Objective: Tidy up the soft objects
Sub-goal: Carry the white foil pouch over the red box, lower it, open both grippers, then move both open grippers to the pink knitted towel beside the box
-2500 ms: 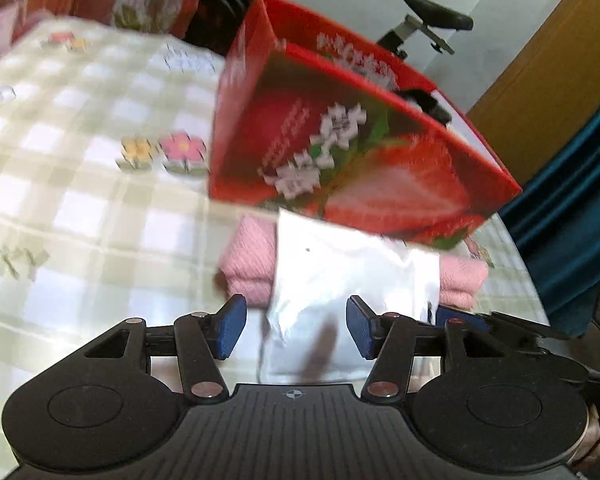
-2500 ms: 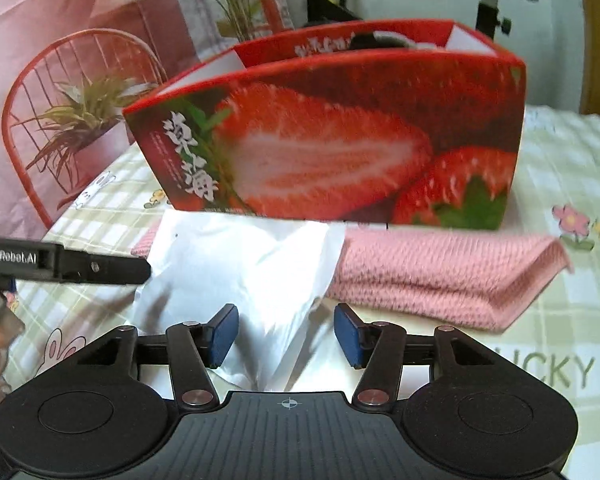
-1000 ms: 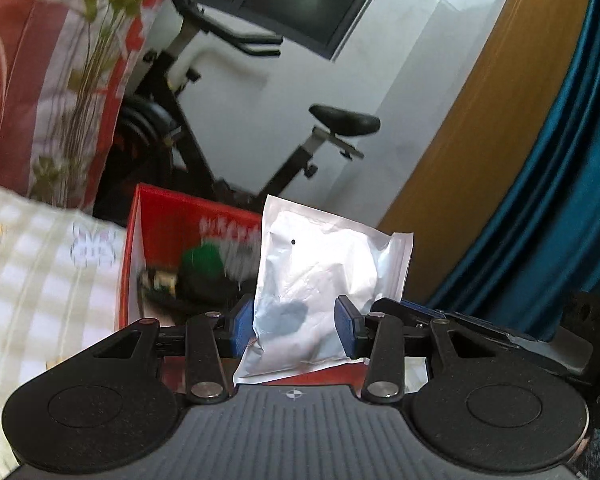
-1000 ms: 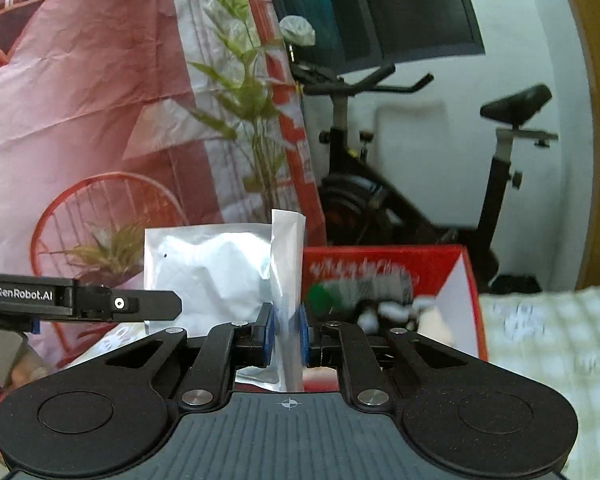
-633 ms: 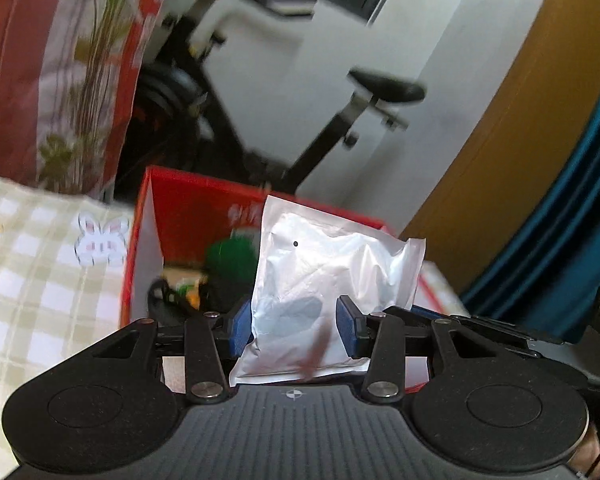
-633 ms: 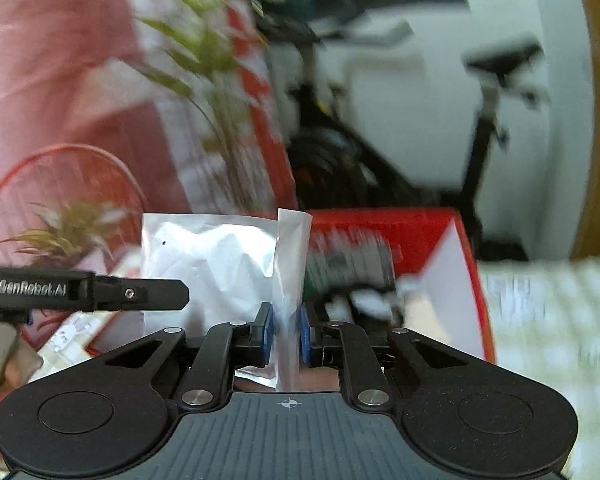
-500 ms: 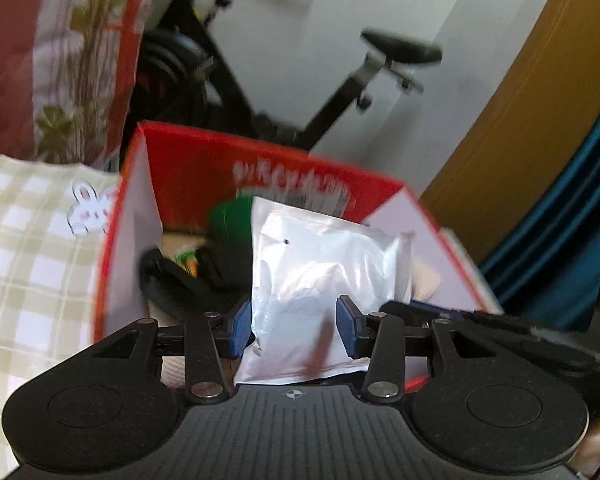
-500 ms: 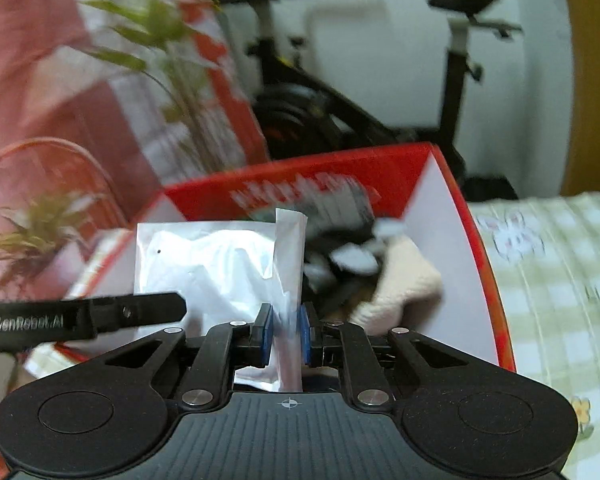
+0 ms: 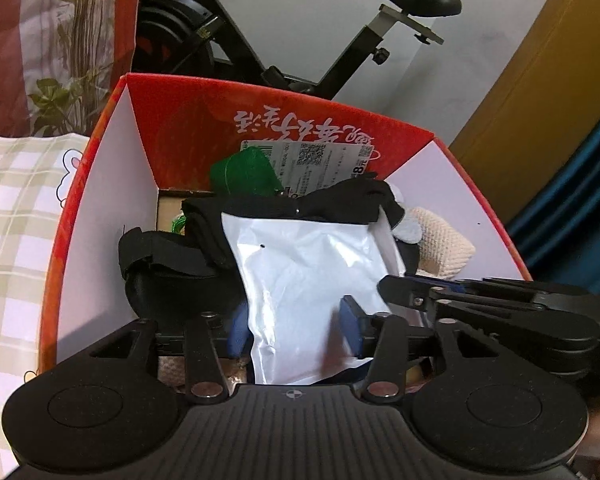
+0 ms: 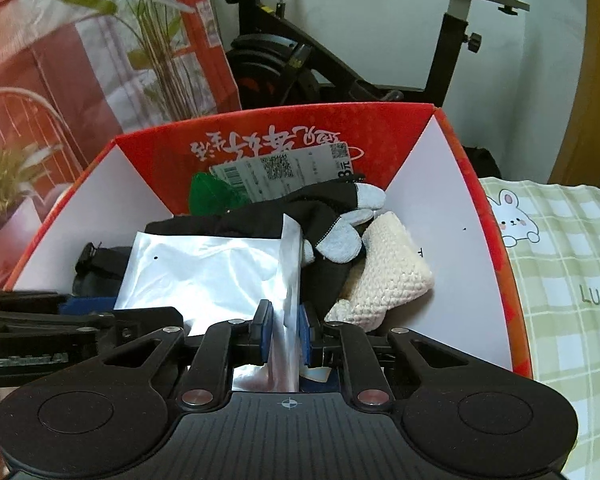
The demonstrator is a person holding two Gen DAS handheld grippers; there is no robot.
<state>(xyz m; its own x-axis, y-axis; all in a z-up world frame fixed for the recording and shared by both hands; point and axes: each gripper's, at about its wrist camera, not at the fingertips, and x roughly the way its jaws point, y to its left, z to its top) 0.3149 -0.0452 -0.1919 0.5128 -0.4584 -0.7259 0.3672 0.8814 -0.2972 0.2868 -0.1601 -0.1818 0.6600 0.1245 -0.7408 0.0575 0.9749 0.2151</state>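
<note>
A white plastic pouch (image 9: 300, 280) hangs inside the red strawberry box (image 9: 96, 208), over black and cream soft items. My left gripper (image 9: 294, 330) has its blue pads against the pouch's lower sides. My right gripper (image 10: 285, 330) pinches the pouch's (image 10: 204, 276) folded edge between nearly closed pads, though a small gap shows on each side. The box (image 10: 476, 248) also shows in the right wrist view. Each gripper's fingers appear at the edge of the other's view.
In the box lie a black strap item (image 9: 160, 264), black and grey gloves (image 10: 332, 224), a cream knit piece (image 10: 388, 272), a green item (image 9: 244, 172) and a label card (image 9: 320, 160). A checked tablecloth (image 10: 572, 264) lies around it. An exercise bike (image 9: 340, 48) stands behind.
Both grippers took the pouch from the table in front of the box, lifted it and have lowered it into the box. The right pads look slightly wider than half a second ago.
</note>
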